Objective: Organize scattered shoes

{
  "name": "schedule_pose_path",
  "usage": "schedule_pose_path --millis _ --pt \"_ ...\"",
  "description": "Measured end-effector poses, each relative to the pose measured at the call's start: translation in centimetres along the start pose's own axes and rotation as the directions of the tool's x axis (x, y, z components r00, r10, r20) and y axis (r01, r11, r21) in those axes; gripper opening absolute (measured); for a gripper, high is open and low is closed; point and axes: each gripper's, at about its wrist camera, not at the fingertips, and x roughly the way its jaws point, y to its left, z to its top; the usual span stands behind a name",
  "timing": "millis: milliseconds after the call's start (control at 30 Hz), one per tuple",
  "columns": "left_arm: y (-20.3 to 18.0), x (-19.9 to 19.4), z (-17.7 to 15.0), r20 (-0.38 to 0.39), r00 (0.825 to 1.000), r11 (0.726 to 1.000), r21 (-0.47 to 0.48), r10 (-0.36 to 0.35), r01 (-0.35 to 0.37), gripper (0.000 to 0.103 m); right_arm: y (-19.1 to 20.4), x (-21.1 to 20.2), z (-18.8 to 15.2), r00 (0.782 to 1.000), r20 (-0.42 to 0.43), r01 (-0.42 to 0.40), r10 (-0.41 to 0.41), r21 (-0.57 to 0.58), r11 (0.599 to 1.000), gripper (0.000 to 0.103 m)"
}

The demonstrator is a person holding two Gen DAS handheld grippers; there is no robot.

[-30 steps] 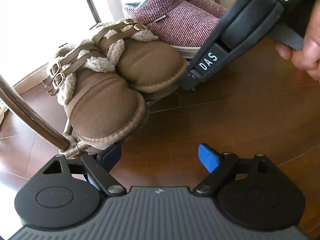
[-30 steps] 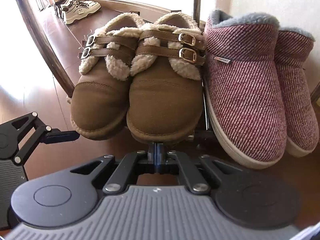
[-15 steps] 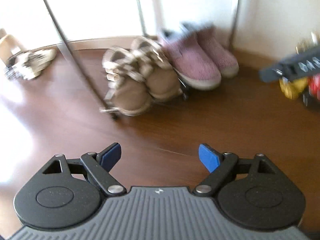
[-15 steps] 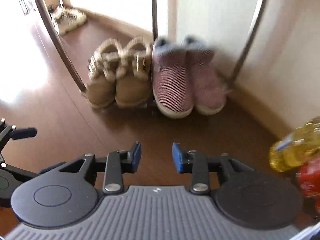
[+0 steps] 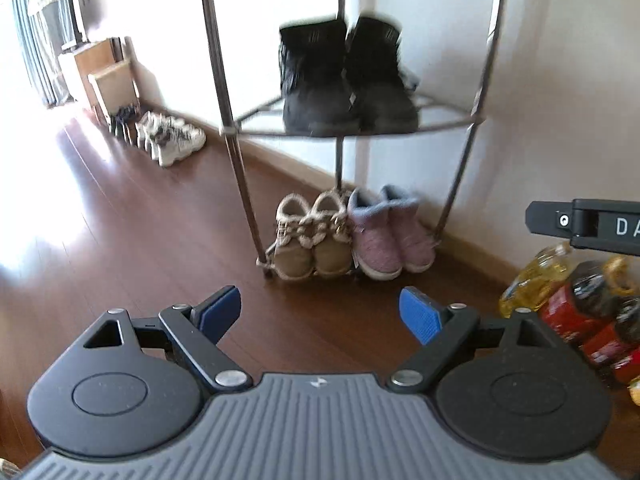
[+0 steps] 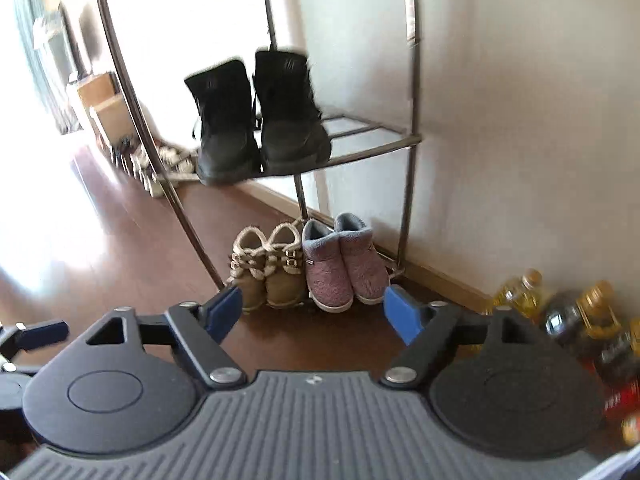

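Note:
A metal shoe rack (image 5: 236, 168) (image 6: 408, 184) stands against the wall. On its bottom level a pair of brown fleece-lined shoes (image 5: 310, 240) (image 6: 268, 268) sits beside a pair of pink slipper boots (image 5: 388, 236) (image 6: 344, 266). A pair of black boots (image 5: 348, 80) (image 6: 256, 120) stands on the upper shelf. My left gripper (image 5: 320, 312) is open and empty, well back from the rack. My right gripper (image 6: 314, 310) is open and empty, also back from it; part of it shows at the right edge of the left wrist view (image 5: 584, 226).
White sneakers (image 5: 172, 140) (image 6: 168, 160) lie on the wood floor by the far wall, near a small wooden cabinet (image 5: 108, 80). Oil bottles and red packages (image 5: 576, 292) (image 6: 580, 320) stand on the floor right of the rack.
Both grippers have pulled far back and up from the rack, so the upper shelf with the black boots has come into view. The right gripper went from shut to wide open.

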Motion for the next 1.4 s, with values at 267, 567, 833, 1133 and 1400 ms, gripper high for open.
schedule_pose_path --millis 267,567,833,1133,1400 --pt "-3.3 -13.9 -0.4 0.021 0.996 0.996 -0.018 0.091 -0.09 0.089 0.3 -11.5 0.2 1.0 -0.002 -0.025 0.025 -0.073 0.997 0.094" --pt "-10.9 -28.6 0.2 -0.001 0.982 0.974 -0.131 0.186 -0.185 0.089 -5.8 -28.0 1.5 0.996 0.043 -0.074 0.079 -0.108 0.991 0.101" --pt "-14.6 -39.1 1.6 0.012 0.985 0.979 -0.119 0.171 -0.168 0.093 -9.7 -39.7 3.1 0.996 0.089 -0.023 0.026 -0.037 0.999 0.102" --pt "-12.3 -47.3 3.8 0.078 0.983 0.984 -0.082 0.164 -0.158 0.094 -7.9 -48.7 4.3 0.98 0.196 0.03 -0.034 0.02 0.999 0.102" --pt "-9.4 -51.0 4.5 0.141 0.979 0.988 -0.055 0.15 -0.143 0.094 -4.3 -53.6 4.1 0.956 0.289 0.026 -0.049 0.085 0.996 0.102"
